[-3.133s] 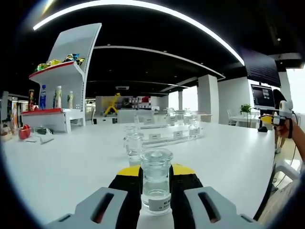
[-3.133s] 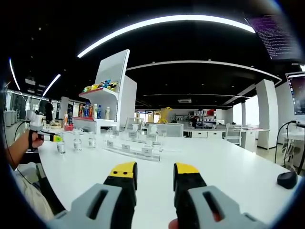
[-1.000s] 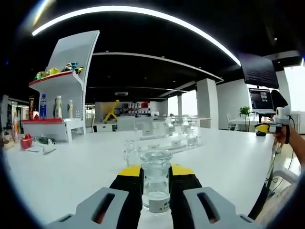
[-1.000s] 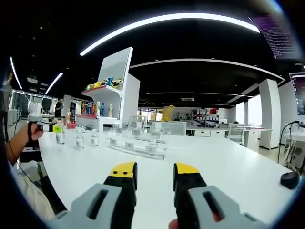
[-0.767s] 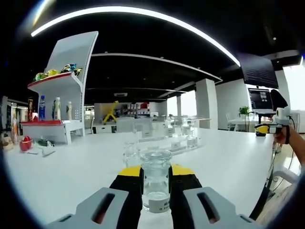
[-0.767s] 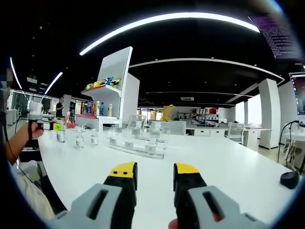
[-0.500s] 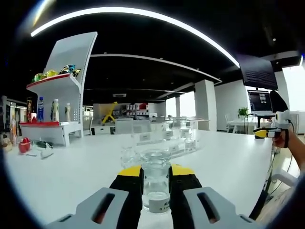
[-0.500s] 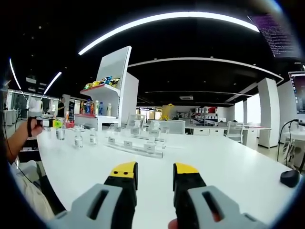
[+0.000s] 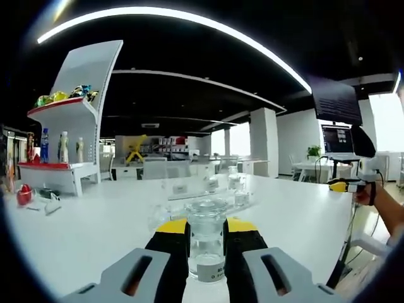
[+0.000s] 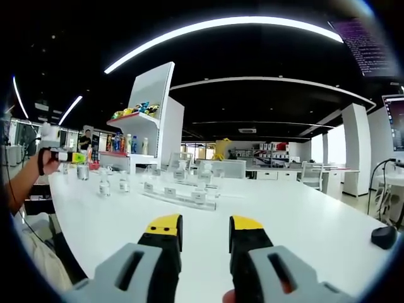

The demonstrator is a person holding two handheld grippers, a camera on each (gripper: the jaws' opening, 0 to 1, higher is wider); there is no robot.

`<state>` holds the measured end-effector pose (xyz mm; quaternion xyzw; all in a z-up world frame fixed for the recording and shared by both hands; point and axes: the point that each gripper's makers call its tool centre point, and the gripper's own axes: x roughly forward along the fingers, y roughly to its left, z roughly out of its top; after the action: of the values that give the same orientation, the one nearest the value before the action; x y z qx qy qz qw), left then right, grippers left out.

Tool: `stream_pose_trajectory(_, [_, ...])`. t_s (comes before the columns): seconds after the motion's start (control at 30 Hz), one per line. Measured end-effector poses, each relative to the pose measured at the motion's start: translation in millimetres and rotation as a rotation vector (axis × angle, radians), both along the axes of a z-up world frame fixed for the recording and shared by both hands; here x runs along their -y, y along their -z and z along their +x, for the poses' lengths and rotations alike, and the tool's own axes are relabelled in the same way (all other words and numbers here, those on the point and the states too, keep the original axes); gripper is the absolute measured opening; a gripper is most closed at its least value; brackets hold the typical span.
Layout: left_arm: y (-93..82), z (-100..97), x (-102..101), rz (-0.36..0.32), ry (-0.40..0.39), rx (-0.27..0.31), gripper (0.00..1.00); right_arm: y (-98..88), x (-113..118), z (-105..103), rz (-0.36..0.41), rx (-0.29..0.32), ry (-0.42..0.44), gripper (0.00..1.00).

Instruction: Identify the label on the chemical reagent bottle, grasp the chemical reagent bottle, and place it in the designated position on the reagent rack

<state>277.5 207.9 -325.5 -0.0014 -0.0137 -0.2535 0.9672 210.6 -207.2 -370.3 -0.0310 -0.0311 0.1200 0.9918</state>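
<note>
Closest to the camera in the left gripper view, the left gripper [image 9: 206, 243] is clamped on a small clear glass reagent bottle [image 9: 206, 245], its yellow-tipped black jaws pressing both sides. The bottle stands upright between them, with a wide glass stopper, clear liquid in the lower part and a white label low on its front; the print is too small to read. It is held up above the white table [image 9: 95, 233].

Beyond it, near the middle of the table, sits the reagent rack [image 9: 208, 192], a low clear strip with small white name tags and a few bottles already standing on it. The held bottle is well apart from the rack.

Nearest in the right gripper view, the right gripper [image 10: 205, 237] has its jaws apart with nothing between them, hovering over bare tabletop. Further off, two loose bottles [image 10: 111, 183] wait on the table beside the rack's end, and the left gripper appears at the far left with its bottle raised.

Farthest back stands a white display shelf [image 10: 148, 123] with drinks and snacks.

By my reading, the grasp is done; carrying the bottle to its matching slot and setting it down remain, and then likely the loose bottles.
</note>
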Motion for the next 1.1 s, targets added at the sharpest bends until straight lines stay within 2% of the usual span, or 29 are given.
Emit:
stream_pose_trajectory(0.2, [-10.1,3.0,10.2,-0.034,0.035,0.011,0.2,1.2,-3.9,1.3,-0.003,-0.007,-0.01,0.29])
stream_pose_trajectory(0.53, [-24.2,13.1,30.9,-0.012,0.065,0.019,0.2,7.2,-9.8,5.6,-0.001,-0.023,-0.025,0.29])
stream_pose_trajectory(0.87, [-29.4,21.9,46.8,-0.022,0.094,0.013,0.2,8.1,-8.8,8.5,0.002,-0.029,-0.028,0.29])
stream_pose_trajectory(1.1, [-28.1,35.7,58.3,-0.018,0.101,0.003,0.2,14.5,-6.8,10.7,0.003,-0.045,-0.025,0.29])
